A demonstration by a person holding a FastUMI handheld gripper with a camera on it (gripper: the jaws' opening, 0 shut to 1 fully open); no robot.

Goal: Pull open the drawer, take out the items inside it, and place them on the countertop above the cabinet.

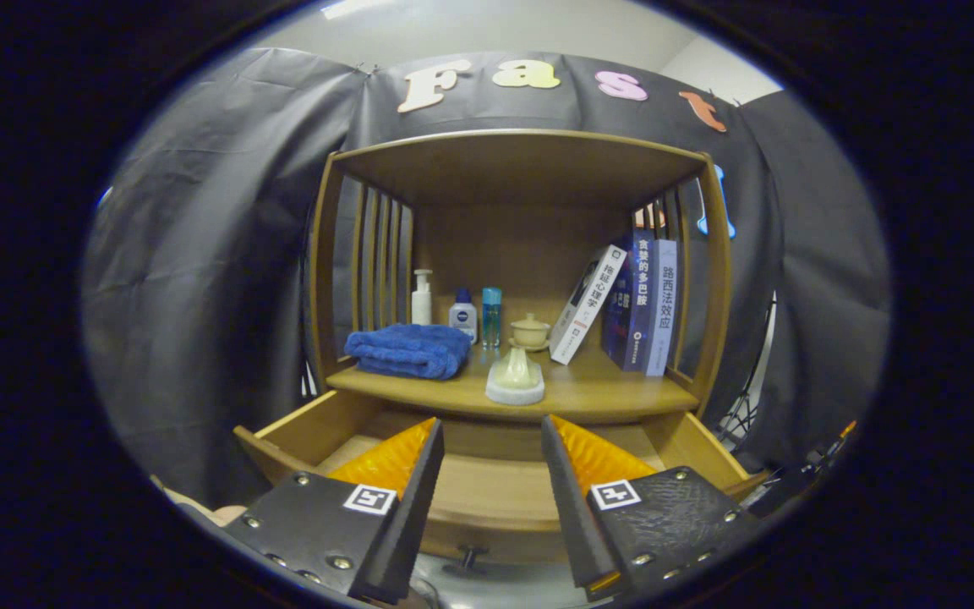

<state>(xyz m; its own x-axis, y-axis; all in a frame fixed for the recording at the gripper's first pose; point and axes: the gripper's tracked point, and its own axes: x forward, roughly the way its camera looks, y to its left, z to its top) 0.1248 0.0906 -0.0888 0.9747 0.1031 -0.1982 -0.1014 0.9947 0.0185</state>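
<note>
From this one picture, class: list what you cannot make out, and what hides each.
- Drawer floor, gripper view: the tongs, open and holding nothing, cover both sides.
- Drawer corners: hidden behind its walls.
- Bottles on the countertop: too small to identify.
- Shelf behind the blue towel: hidden by it.

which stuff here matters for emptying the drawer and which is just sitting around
Job:
drawer, pulled open
countertop above it
gripper, fingers open over the drawer, holding nothing

Just there:
blue towel
three bottles
lidded cup
pale ornament, possibly taken out already, can't tell
books
</note>
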